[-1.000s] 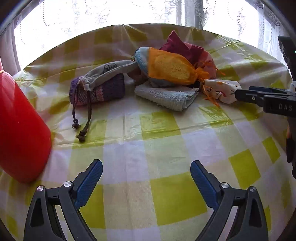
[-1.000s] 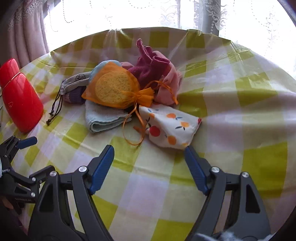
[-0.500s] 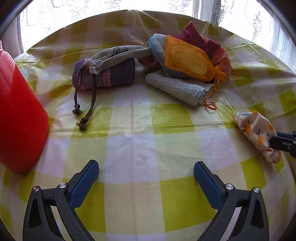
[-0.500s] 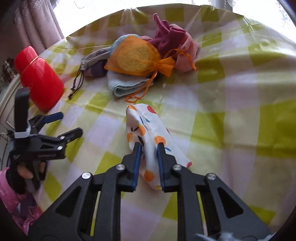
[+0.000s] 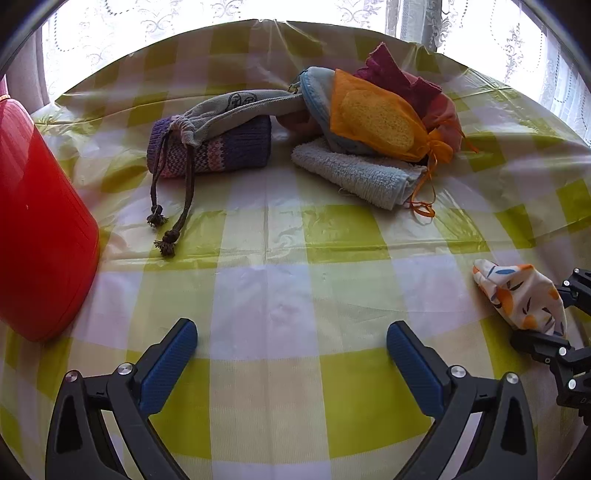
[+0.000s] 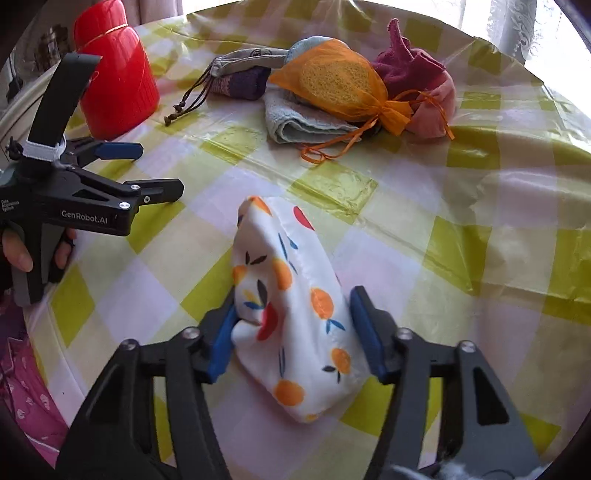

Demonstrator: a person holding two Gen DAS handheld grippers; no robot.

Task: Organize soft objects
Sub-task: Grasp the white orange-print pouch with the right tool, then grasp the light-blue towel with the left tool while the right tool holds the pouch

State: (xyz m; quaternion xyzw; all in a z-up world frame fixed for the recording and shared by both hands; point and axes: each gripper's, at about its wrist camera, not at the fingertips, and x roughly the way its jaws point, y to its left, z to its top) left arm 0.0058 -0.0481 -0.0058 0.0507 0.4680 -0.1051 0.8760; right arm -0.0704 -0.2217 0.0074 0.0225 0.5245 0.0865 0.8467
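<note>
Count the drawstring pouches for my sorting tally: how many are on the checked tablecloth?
2: a grey fabric pouch with brown cords draped over the purple knit roll, and an orange mesh pouch holding a yellow sponge atop the pile. Others may be hidden.

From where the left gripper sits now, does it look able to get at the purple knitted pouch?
Probably yes. The left gripper is open and empty, and only bare tablecloth lies between it and the purple knitted pouch. The grey drawstring bag drapes over its top.

Home dining spot, checked plastic tablecloth (image 5: pixel 295 236), lace curtains (image 5: pixel 147 22) behind
</note>
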